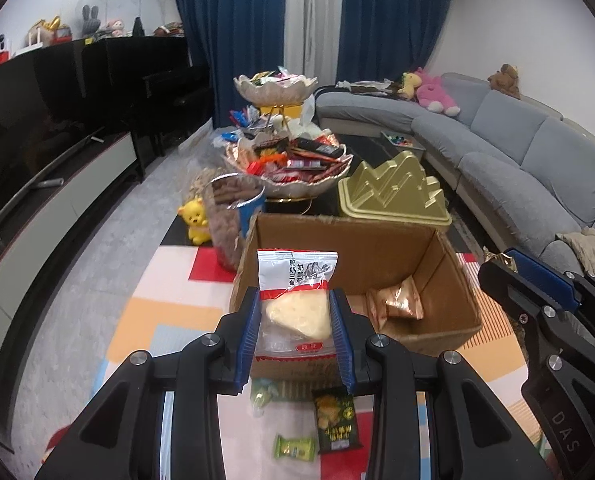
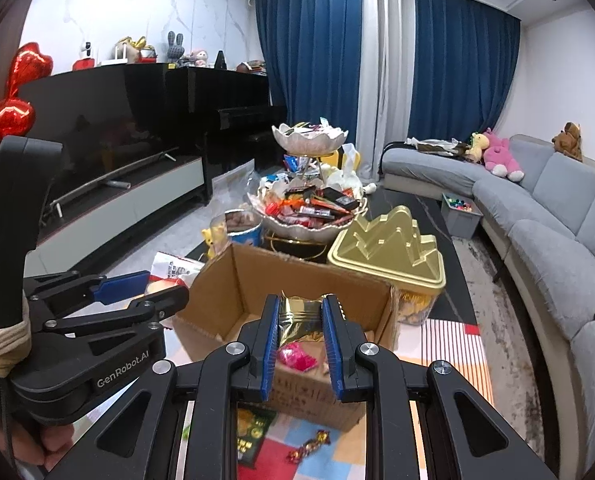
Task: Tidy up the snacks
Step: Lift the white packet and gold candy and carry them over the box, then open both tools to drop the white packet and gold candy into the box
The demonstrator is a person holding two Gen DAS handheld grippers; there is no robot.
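The left claw (image 1: 295, 316) is clamped on a clear snack packet (image 1: 296, 300) with a red-and-white top and a pale wedge of cake inside; in the left wrist view it sits low in the centre of the frame, upright between the blue pads (image 1: 248, 332), in front of the near wall of an open cardboard box (image 1: 449, 264). Inside that box, toward its lower right corner, lie two copper-coloured foil packets (image 1: 397, 304) (touching each other, as far as I can see). The right claw (image 2: 299, 326) is closed on a gold foil packet (image 2: 299, 316), crumpled between its pads in the lower centre of the right wrist view, also over the box's near edge; something bright pink (image 2: 295, 360) shows just beneath it, though I cannot tell what it is. At the bottom of the left view, on the colourful play mat (image 1: 145, 312), lie a dark green-and-yellow snack bag (image 1: 337, 420) and a small green wrapped sweet (image 1: 294, 447), near each other but apart. Beyond the box, in the middle of both frames, stands a two-tier shell-shaped snack stand (image 1: 281, 168) heaped with wrappers, with a gold mountain-shaped tin (image 1: 393, 196) just to its right and a blue can (image 1: 237, 208) to its left. A grey sofa (image 1: 517, 152) curves along the right side, blue curtains (image 1: 233, 32) hang at the top, and a small yellow bear toy (image 1: 195, 220) sits left of the can.
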